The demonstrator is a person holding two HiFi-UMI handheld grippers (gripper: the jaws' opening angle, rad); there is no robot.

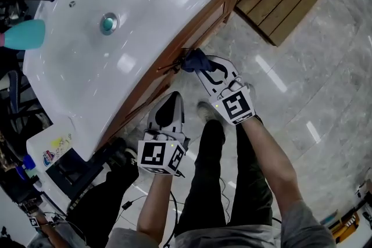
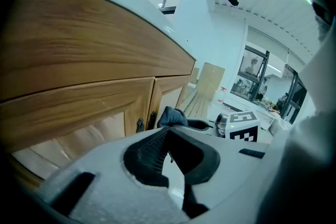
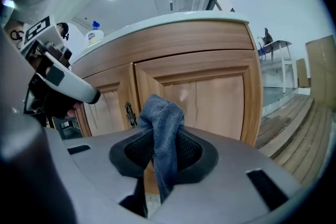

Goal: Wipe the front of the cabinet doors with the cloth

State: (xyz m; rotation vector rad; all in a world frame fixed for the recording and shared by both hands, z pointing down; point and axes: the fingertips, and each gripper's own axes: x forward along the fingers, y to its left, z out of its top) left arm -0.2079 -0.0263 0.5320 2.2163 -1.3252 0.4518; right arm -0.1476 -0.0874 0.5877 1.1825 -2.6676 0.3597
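Cloth is bunched between the jaws of the right gripper. They are clamped on its middle, so a folded wad juts past the tips as a wiping pad while the tail hangs below. That wad sits at the inner edge of the right-hand cabinet door, just beside the dark handle at the seam, under the front edge of the white sink counter. Whether it presses the wood I cannot tell. The left gripper, jaws together on nothing, hangs off the neighbouring door, probably to leave the stroke free.
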